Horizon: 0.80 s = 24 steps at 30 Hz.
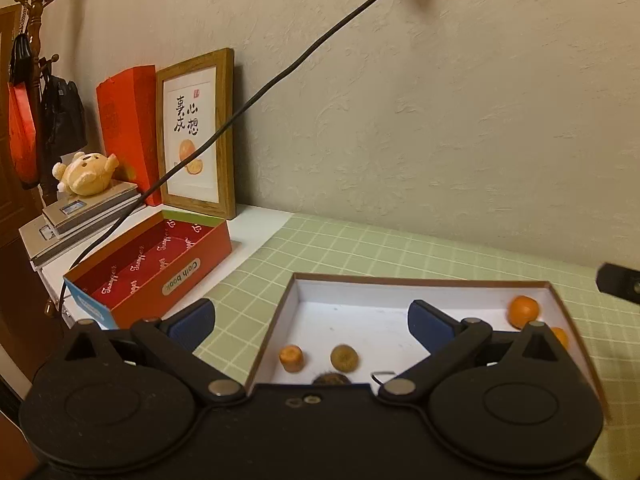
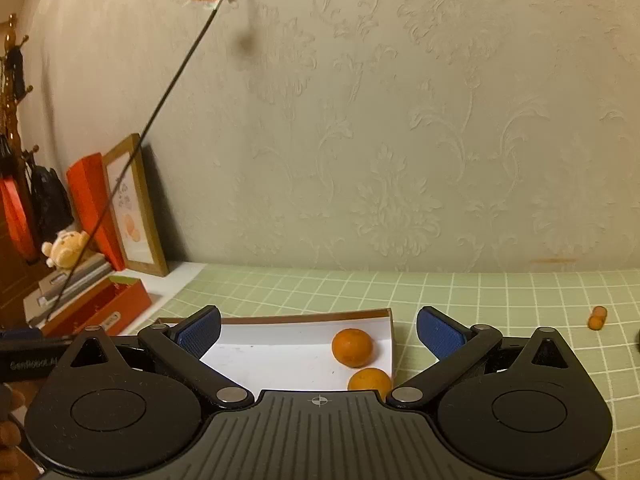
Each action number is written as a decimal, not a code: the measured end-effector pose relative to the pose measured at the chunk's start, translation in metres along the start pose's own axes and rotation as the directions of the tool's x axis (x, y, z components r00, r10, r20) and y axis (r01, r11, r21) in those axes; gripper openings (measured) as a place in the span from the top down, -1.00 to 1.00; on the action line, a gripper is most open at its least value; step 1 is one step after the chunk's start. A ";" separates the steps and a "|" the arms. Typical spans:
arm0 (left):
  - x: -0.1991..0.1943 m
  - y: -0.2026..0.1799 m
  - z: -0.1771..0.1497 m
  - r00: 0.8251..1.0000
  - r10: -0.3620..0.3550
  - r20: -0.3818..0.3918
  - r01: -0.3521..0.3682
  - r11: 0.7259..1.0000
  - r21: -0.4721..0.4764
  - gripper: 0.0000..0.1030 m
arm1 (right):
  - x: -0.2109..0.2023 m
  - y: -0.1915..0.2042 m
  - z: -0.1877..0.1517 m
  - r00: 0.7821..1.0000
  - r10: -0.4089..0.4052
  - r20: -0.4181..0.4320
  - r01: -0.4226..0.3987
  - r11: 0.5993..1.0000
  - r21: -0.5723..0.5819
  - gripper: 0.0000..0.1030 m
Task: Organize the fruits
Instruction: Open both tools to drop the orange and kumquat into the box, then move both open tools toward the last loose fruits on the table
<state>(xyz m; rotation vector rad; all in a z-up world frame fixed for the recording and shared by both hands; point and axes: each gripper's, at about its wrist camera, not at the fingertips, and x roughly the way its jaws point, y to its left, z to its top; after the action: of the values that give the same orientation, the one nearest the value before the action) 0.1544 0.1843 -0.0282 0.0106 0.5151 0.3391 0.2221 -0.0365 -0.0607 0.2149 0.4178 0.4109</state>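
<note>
A shallow white box (image 1: 288,312) with brown edges lies on the green checked cloth. In the left wrist view it holds a carrot piece (image 1: 291,358), a kiwi (image 1: 344,358), a second kiwi (image 1: 330,379) half hidden by the gripper body, and two tangerines (image 1: 523,311) at its right end. My left gripper (image 1: 312,320) is open and empty over the box's left end. In the right wrist view the box (image 2: 390,344) shows two tangerines (image 2: 352,347) (image 2: 369,383). My right gripper (image 2: 319,334) is open and empty above them. A small orange piece (image 2: 597,317) lies on the cloth at far right.
An open red box (image 1: 160,264) stands left of the cloth on the white table. Behind it are a framed picture (image 1: 196,136), a red bag (image 1: 128,120), a plush bear (image 1: 86,172) on stacked scales, and a hanging black cable (image 1: 280,76). The wall runs close behind.
</note>
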 end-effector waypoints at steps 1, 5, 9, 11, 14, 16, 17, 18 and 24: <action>-0.006 -0.002 -0.002 1.000 -0.006 0.001 0.006 1.000 0.006 -0.88 | -0.004 -0.001 0.002 1.000 0.005 0.001 -0.005 1.000 0.003 -1.00; -0.024 -0.011 -0.009 0.999 -0.038 0.004 0.038 0.998 0.040 -0.88 | -0.026 -0.007 0.005 1.000 0.026 0.005 -0.026 0.999 0.028 -1.00; -0.040 -0.024 -0.014 0.997 -0.077 0.011 0.077 0.996 0.049 -0.88 | -0.050 -0.014 0.007 1.000 0.014 0.017 -0.014 1.000 0.007 -1.00; -0.047 -0.032 -0.017 0.996 -0.089 0.015 0.088 0.995 0.053 -0.88 | -0.062 -0.019 0.007 1.000 0.011 0.025 -0.011 1.000 0.007 -1.00; -0.054 -0.044 -0.018 0.993 -0.118 0.016 0.117 0.992 0.051 -0.88 | -0.079 -0.025 0.006 0.999 0.001 0.036 -0.001 1.000 0.004 -1.00; -0.058 -0.053 -0.020 0.991 -0.135 0.015 0.133 0.989 0.061 -0.88 | -0.090 -0.031 0.004 0.999 -0.007 0.041 0.007 1.000 0.001 -1.00; -0.059 -0.058 -0.022 0.990 -0.144 0.013 0.142 0.987 0.070 -0.88 | -0.095 -0.034 0.003 0.999 -0.013 0.045 0.014 1.000 -0.001 -1.00; -0.061 -0.064 -0.023 0.988 -0.152 0.012 0.151 0.985 0.078 -0.88 | -0.100 -0.037 0.002 0.999 -0.023 0.047 0.023 1.000 -0.002 -1.00; -0.065 -0.100 -0.031 0.976 -0.219 0.003 0.217 0.967 0.137 -0.88 | -0.125 -0.062 -0.007 0.997 -0.055 0.045 0.055 0.998 0.013 -1.00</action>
<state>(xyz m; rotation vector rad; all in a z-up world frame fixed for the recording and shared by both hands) 0.1176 0.0667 -0.0328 0.0888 0.5156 0.0879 0.1361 -0.1449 -0.0416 0.2233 0.3804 0.3491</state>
